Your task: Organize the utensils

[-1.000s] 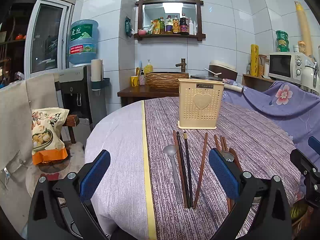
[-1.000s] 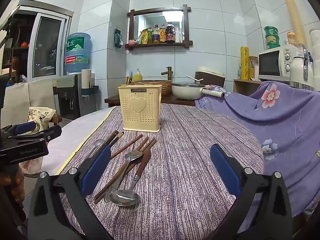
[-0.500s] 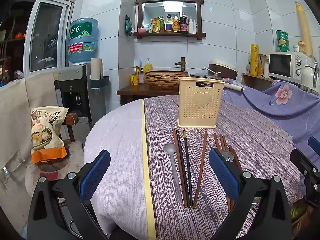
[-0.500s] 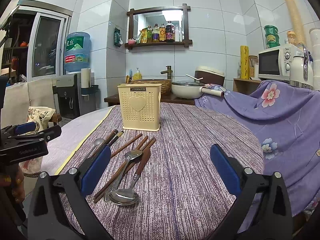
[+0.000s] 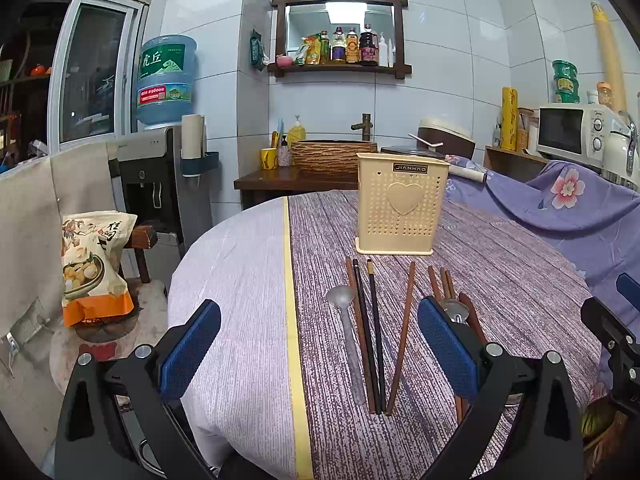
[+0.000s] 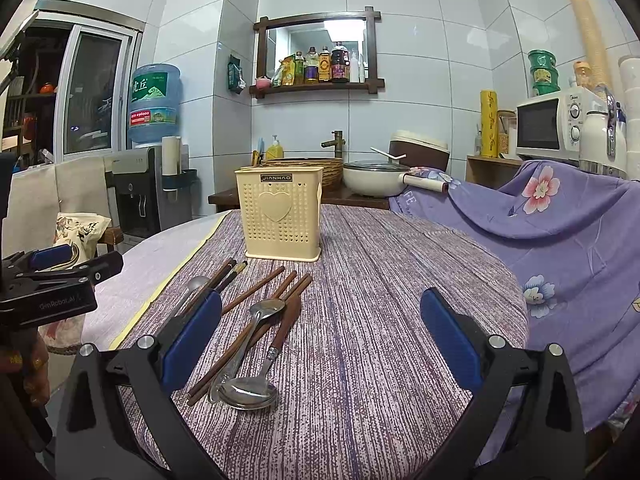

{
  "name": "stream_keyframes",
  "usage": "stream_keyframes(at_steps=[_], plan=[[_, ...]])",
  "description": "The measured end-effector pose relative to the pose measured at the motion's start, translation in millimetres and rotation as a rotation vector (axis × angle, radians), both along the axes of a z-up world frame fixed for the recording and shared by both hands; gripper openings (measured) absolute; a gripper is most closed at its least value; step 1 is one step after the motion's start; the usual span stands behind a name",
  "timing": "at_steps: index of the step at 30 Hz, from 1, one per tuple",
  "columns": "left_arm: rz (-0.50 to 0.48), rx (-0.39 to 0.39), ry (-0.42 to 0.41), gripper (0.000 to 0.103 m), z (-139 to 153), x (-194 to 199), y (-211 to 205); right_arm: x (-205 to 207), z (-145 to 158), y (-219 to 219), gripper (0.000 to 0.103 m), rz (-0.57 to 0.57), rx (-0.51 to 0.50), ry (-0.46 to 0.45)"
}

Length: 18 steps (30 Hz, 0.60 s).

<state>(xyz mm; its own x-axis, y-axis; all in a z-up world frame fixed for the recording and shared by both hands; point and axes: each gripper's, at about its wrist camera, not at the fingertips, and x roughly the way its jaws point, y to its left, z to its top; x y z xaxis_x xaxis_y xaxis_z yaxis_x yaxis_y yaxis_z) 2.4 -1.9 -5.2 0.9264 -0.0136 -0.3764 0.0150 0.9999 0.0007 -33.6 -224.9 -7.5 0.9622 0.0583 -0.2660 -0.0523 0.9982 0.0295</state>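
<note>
Seemingly nothing is sorted yet: chopsticks (image 5: 402, 332) and spoons (image 6: 250, 392) lie on the desk (image 6: 380, 320) before the holder (image 5: 401, 204); left gripper (image 5: 320, 354) and right gripper (image 6: 320, 344) gape empty.

Utensil holder (image 6: 282, 216) stands upright mid surface (image 6: 380, 320), top open, nothing above it. Chopsticks (image 5: 402, 332) and spoons (image 6: 250, 390) lie flat in front of it, close together, some touching. Right half of surface is bare cloth. Purple floral cloth (image 6: 560, 232) drapes along the right edge, rising above the surface.
</note>
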Motion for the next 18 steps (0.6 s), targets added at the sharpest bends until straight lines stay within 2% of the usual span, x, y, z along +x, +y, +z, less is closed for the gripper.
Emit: stream_keyframes(at_steps=[18], plan=[[0.001, -0.001, 0.001, 0.097, -0.2, 0.2, 0.9, 0.0, 0.3, 0.2, 0.098, 0.0, 0.001, 0.0]])
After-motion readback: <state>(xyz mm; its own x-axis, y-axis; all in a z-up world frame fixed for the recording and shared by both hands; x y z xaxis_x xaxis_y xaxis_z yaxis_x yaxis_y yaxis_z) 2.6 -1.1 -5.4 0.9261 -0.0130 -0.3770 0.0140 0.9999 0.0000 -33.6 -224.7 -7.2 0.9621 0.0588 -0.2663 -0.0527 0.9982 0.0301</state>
